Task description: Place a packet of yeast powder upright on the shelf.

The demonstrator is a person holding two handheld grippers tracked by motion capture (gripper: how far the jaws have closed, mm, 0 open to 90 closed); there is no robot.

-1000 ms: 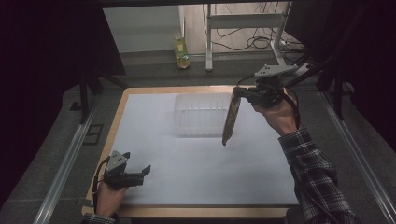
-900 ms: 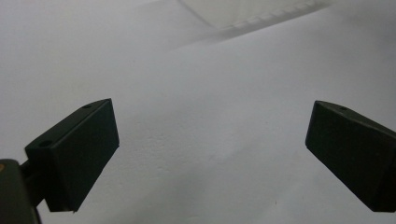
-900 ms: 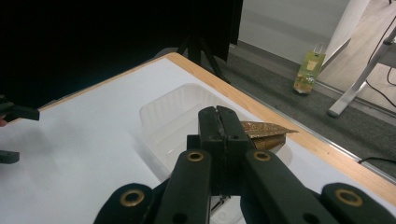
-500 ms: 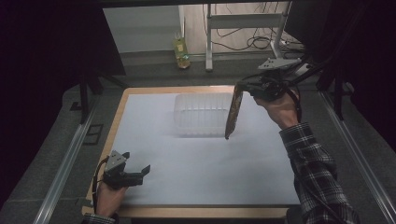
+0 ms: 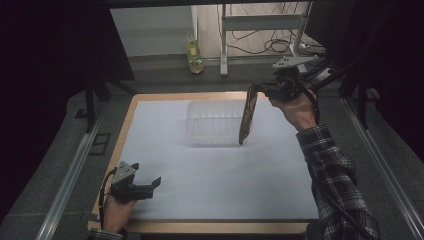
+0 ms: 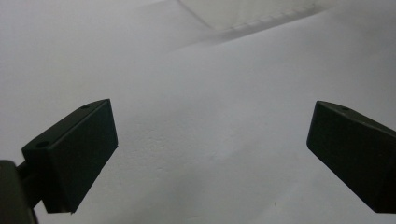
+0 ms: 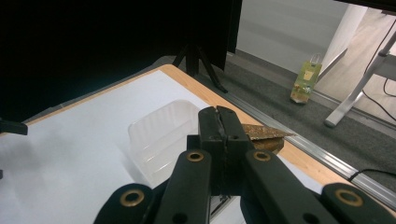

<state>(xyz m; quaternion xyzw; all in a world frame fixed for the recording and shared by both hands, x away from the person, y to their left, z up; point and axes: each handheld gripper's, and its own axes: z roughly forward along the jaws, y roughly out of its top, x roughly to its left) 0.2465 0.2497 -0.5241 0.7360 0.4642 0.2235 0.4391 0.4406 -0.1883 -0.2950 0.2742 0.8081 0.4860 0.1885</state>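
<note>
Right gripper (image 5: 261, 92) clamps a thin, brown, speckled board (image 5: 247, 116) hanging edge-on; left gripper (image 5: 148, 185) gapes.

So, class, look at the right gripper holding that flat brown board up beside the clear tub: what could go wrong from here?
1. The right gripper pinches the brown board only at its top edge, so the hanging board may swing or slip out.
2. The board's lower end hangs close to the clear tub, a light-looking thing that a knock could shove across the table.
3. The left gripper sits open, far from the tub, so nothing steadies it.
</note>
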